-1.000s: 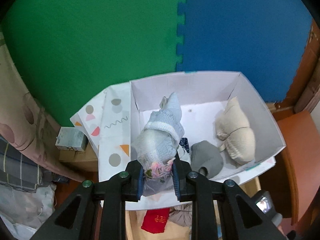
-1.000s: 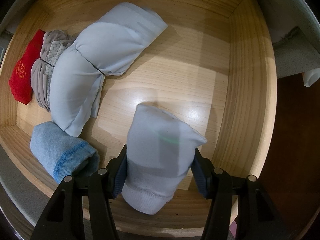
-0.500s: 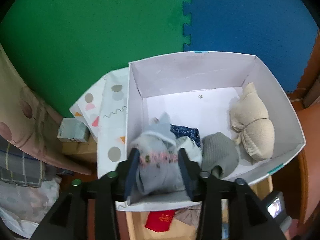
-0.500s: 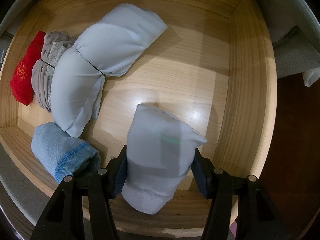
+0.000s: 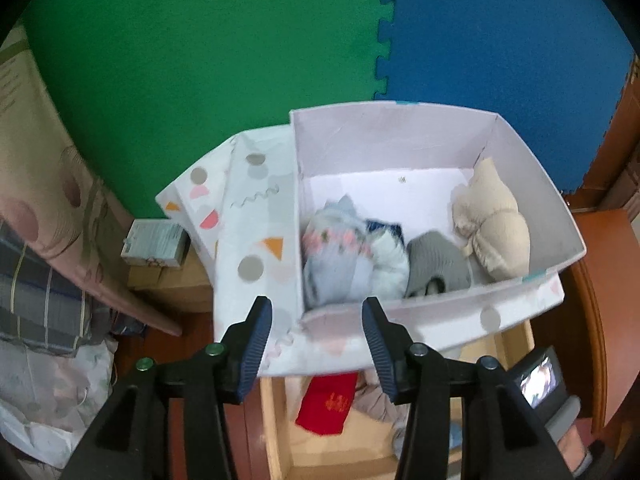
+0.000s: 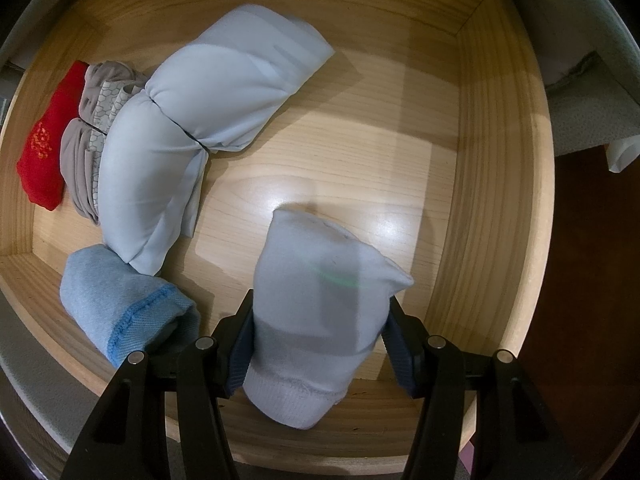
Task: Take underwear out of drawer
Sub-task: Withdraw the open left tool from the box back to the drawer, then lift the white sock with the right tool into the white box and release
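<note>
Wooden drawer (image 6: 496, 168): lies directly beneath the right gripper (image 6: 320, 340), which points down into it. Ahead and to the left of that gripper rest a long pale blue roll (image 6: 192, 132), a grey patterned garment (image 6: 86, 148), a red folded piece (image 6: 44, 140) and, just beside its left finger, a blue knit bundle (image 6: 120, 300).

White box (image 5: 400, 140): stands just ahead of the left gripper (image 5: 316, 340). It contains a cream bundle (image 5: 496, 224) to the far right, a grey bundle (image 5: 438, 260) and a pale blue floral bundle (image 5: 340, 256) straight ahead.

Right gripper: pads pressed on both sides of a pale grey-blue rolled underwear (image 6: 320, 304), gripping it over the drawer floor.

Left gripper: jaws opening, nothing between them.
</note>
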Demonstrator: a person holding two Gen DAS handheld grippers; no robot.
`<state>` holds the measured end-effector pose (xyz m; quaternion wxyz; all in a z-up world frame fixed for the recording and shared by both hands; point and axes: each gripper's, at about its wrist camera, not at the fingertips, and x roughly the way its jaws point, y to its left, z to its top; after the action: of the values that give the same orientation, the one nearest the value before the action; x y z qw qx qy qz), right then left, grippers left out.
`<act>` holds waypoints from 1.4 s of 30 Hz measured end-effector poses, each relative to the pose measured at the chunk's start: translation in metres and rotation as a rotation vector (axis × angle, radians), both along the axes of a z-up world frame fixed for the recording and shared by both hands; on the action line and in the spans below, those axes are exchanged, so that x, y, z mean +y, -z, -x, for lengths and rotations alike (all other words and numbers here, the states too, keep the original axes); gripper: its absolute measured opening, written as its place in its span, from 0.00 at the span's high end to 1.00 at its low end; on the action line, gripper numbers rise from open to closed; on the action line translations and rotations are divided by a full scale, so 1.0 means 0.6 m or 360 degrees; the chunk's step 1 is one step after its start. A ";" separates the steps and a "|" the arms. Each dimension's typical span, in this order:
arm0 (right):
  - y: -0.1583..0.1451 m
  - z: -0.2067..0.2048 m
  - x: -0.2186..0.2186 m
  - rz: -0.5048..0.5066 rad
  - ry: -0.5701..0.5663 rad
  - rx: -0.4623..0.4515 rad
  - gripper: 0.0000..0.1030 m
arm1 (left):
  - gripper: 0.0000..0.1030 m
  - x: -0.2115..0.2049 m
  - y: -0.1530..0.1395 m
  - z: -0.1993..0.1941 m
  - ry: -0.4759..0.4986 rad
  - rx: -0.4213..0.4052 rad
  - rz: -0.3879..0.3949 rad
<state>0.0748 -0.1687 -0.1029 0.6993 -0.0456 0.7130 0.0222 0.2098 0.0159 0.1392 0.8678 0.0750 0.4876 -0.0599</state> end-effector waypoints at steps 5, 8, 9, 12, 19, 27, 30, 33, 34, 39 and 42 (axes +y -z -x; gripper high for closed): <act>-0.001 -0.002 0.002 0.0005 -0.0003 0.0002 0.46 | 0.53 0.031 0.024 0.053 -0.0031 0.0001 -0.0029; -0.002 -0.004 0.003 0.0003 -0.0001 0.0000 0.47 | 0.53 0.049 0.060 0.083 -0.0064 0.0033 -0.0047; -0.003 -0.004 0.002 0.0001 -0.0002 -0.0001 0.47 | 0.53 0.052 0.073 0.091 -0.0071 0.0046 -0.0054; -0.003 -0.005 0.001 0.0000 -0.0001 -0.0003 0.47 | 0.53 0.063 0.123 0.112 -0.0098 0.0106 -0.0085; -0.002 -0.002 -0.007 -0.0012 0.0016 -0.0010 0.51 | 0.53 0.077 0.231 0.152 -0.0183 0.0267 -0.0048; -0.008 0.001 -0.016 -0.0017 0.0030 -0.0040 0.52 | 0.53 0.088 0.277 0.169 -0.0271 0.0236 0.0017; -0.014 0.004 -0.018 -0.0015 0.0033 -0.0058 0.52 | 0.53 0.090 0.287 0.174 -0.0285 0.0219 0.0016; -0.020 0.011 -0.018 -0.0021 0.0038 -0.0087 0.53 | 0.53 0.089 0.299 0.180 -0.0286 0.0202 -0.0009; -0.021 0.012 -0.018 -0.0019 0.0040 -0.0093 0.53 | 0.53 0.088 0.301 0.180 -0.0285 0.0215 -0.0012; -0.024 0.017 -0.026 -0.0018 0.0051 -0.0116 0.53 | 0.53 0.090 0.305 0.181 -0.0293 0.0222 0.0010; -0.018 0.024 -0.013 -0.0024 0.0055 -0.0137 0.53 | 0.53 0.096 0.309 0.180 -0.0331 0.0235 0.0032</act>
<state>0.0604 -0.1766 -0.0921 0.7299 -0.0291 0.6828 0.0136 0.1020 0.0733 -0.0462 0.8317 0.0108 0.5548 0.0201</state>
